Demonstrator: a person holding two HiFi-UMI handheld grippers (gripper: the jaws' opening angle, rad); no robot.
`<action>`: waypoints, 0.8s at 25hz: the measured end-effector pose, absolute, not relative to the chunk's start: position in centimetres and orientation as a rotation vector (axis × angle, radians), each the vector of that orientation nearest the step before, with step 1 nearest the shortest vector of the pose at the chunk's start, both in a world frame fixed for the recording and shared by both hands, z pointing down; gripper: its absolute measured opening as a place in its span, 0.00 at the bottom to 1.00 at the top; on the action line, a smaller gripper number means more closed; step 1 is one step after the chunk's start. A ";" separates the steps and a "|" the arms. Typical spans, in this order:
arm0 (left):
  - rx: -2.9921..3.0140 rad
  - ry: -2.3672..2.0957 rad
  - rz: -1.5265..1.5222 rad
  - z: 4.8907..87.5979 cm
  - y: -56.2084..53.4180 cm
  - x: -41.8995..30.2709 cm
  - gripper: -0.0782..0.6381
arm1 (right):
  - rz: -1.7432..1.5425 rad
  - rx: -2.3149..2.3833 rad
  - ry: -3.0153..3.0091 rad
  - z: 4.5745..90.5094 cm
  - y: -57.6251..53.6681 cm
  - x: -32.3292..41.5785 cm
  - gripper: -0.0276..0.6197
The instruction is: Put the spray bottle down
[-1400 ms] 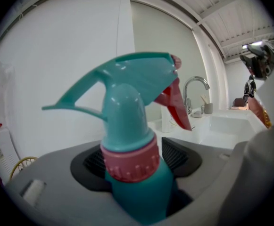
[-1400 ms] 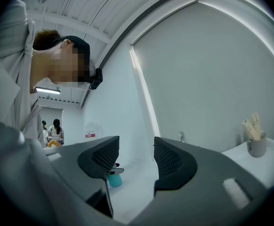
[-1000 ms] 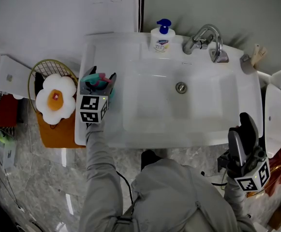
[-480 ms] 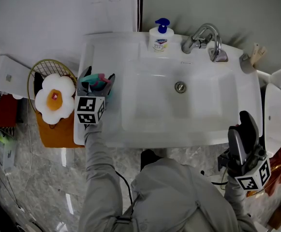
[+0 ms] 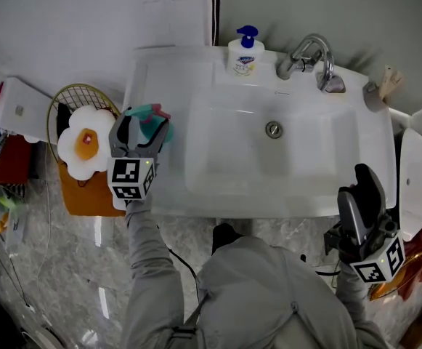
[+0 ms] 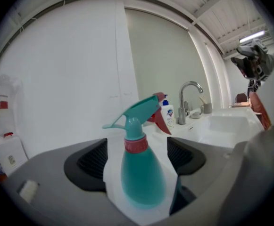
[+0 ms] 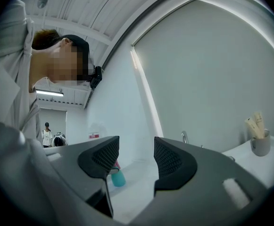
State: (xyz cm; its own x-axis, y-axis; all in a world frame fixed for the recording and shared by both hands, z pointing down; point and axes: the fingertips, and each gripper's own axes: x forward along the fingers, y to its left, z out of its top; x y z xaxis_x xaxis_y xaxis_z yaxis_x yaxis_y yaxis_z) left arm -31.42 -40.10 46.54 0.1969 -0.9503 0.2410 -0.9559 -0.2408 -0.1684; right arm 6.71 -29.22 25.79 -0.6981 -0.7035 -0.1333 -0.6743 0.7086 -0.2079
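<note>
A teal spray bottle (image 5: 152, 121) with a pink collar and red trigger stands upright on the left ledge of the white sink (image 5: 269, 195). My left gripper (image 5: 142, 126) is open around it. In the left gripper view the spray bottle (image 6: 141, 173) stands between the two dark pads with a white gap on each side, touching neither. My right gripper (image 5: 359, 189) hangs open and empty below the sink's front right corner. In the right gripper view my right gripper (image 7: 136, 160) points across the sink at the far, small spray bottle (image 7: 118, 177).
A soap dispenser (image 5: 245, 52) and a chrome faucet (image 5: 309, 57) stand at the sink's back edge. A cup of tubes (image 5: 381, 87) sits at the back right. A wire basket holding a fried-egg-shaped thing (image 5: 86, 141) sits left of the sink, beside my left gripper.
My left gripper's jaws have spread apart from the spray bottle and the gripper has drawn back a little toward the person. The bottle stays on the ledge. The right gripper has barely moved.
</note>
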 end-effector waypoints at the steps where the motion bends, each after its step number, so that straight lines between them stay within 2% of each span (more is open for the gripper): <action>1: 2.413 -1.933 0.469 46.3 -39.4 -31.4 0.70 | -0.213 -1.099 2.714 25.8 -29.1 6.7 0.40; 8: 2.403 -1.975 0.507 44.1 -32.9 -30.3 0.70 | -0.221 -1.029 2.728 25.9 -28.1 6.1 0.40; 20: 2.426 -1.872 0.142 36.3 -20.3 -24.4 0.69 | -0.252 -0.919 2.760 26.5 -26.2 5.0 0.40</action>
